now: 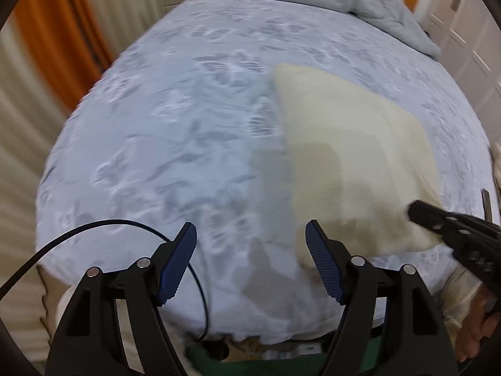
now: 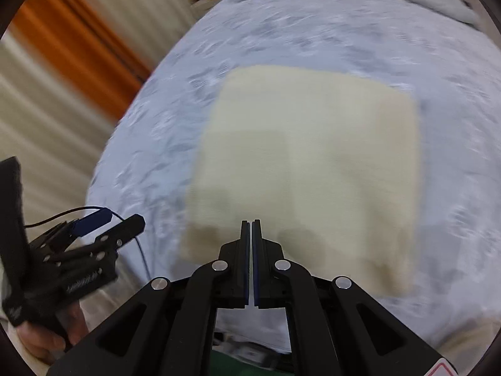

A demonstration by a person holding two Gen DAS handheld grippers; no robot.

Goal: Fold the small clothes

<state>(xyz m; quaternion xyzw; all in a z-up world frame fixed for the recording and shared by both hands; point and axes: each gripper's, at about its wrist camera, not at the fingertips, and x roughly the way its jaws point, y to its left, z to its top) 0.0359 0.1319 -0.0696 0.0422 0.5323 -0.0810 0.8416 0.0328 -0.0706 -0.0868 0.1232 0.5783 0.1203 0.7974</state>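
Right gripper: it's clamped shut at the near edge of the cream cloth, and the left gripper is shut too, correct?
Not quite. The left gripper stands open with nothing between its pads, as the left wrist view shows. The right gripper is shut at the cream cloth's near edge.

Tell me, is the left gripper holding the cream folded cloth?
No, the left gripper stands open over the blue bedspread, beside the cream folded cloth.
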